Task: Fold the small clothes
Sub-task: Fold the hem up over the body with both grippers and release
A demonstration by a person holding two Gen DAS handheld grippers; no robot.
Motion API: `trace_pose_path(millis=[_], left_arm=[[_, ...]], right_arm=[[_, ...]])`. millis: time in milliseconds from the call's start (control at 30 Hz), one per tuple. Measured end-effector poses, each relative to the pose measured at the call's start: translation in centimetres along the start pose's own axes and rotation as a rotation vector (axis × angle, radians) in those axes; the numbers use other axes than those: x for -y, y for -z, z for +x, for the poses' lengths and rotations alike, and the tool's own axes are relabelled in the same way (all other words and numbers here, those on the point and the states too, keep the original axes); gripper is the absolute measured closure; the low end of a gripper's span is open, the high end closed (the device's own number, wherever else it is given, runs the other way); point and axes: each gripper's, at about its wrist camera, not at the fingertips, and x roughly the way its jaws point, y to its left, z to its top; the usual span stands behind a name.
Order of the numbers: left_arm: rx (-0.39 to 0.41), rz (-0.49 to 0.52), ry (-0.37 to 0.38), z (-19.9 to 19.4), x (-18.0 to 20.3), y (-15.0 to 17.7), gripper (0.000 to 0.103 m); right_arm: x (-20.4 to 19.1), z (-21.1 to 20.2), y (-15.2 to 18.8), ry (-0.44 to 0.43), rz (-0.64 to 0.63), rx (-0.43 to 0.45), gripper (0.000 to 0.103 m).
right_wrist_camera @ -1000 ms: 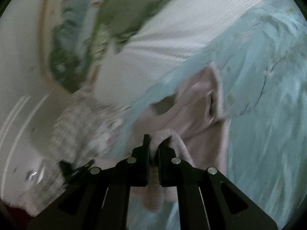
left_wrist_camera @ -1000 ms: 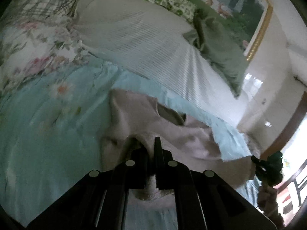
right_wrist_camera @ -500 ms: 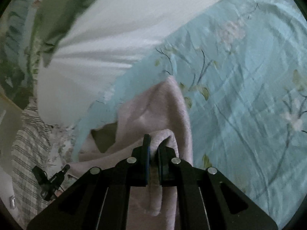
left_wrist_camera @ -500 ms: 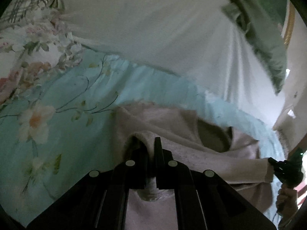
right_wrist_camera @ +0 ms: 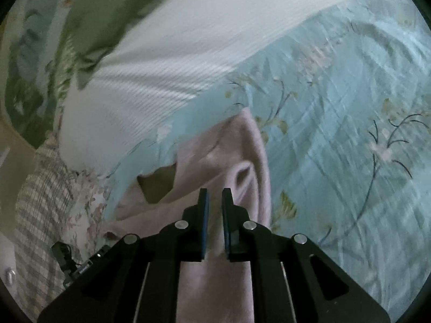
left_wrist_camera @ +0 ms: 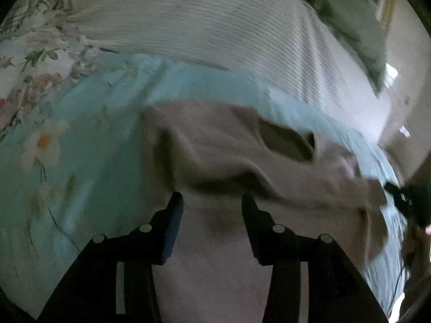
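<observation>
A small pale pink sweater [left_wrist_camera: 221, 156] lies on the light blue floral bedsheet [left_wrist_camera: 80, 140], its neck opening facing the far side. My left gripper [left_wrist_camera: 211, 202] is open, jaws wide apart, just above the sweater's near fold and holding nothing. In the right wrist view the same sweater [right_wrist_camera: 223, 150] lies folded over itself. My right gripper [right_wrist_camera: 215, 196] has its jaws a narrow gap apart over the sweater's edge, with no cloth pinched between them. The other gripper shows at the far right of the left wrist view [left_wrist_camera: 404, 199] and at the lower left of the right wrist view [right_wrist_camera: 67, 255].
A white ribbed blanket [left_wrist_camera: 215, 27] lies beyond the sheet, with a green pillow [left_wrist_camera: 350, 21] behind it. A floral quilt [left_wrist_camera: 27, 62] and a plaid cloth [right_wrist_camera: 37, 202] sit to the side. The bedsheet [right_wrist_camera: 350, 134] stretches to the right of the sweater.
Both grippers were shut on folds of the sweater; now the left has opened wide and the right has opened slightly. The sweater has been let go and lies on the sheet.
</observation>
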Motion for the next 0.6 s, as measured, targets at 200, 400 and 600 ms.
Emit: trace_pose_path(millis=[200,400,600], left_arm=[[-0.118,0.142,0.004,2.4,4.7,3.0,0.058],[-0.138,0.199,-0.063,5.1,5.9,0.4,0.056],[-0.102,0.145,-0.215,9.0,2.5,-5.3,0.057]], right_arm=[[-6.8,3.8,5.5,-0.040,-0.318,-0.278,0.092],[-9.8,9.6,6.9,0.044,-0.555,-0.393,0.092],[-7.7,12.7,-0.3,0.246,-0.472,-0.195,0.092]])
